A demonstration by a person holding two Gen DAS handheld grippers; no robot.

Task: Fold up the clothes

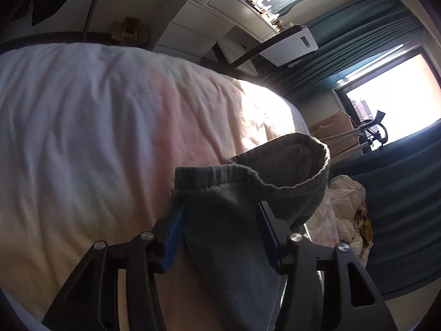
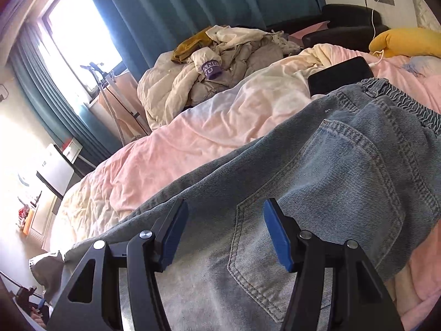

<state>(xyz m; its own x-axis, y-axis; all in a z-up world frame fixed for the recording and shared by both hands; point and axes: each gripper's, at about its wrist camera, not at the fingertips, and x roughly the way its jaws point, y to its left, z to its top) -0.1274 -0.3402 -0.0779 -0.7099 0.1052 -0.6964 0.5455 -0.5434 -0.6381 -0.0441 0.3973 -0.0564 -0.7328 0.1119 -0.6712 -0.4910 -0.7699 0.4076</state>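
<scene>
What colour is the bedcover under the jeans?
Pale pink bedcover, fading to cream; right wrist view shows it best.

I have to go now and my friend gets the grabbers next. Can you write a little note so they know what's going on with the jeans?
Left gripper: the hem of a jeans leg sits lifted between its fingers; whether the pads pinch it cannot be told.
Right gripper: fingers apart, holding nothing, over the back pocket of the jeans.
Where things are: the jeans lie stretched across the pink quilt, elastic waistband near a black phone. A heap of other clothes waits further along the bed.
Done: leg end picked up.
Left: carry the hem toward the waistband, flatten, then the heap.
</scene>
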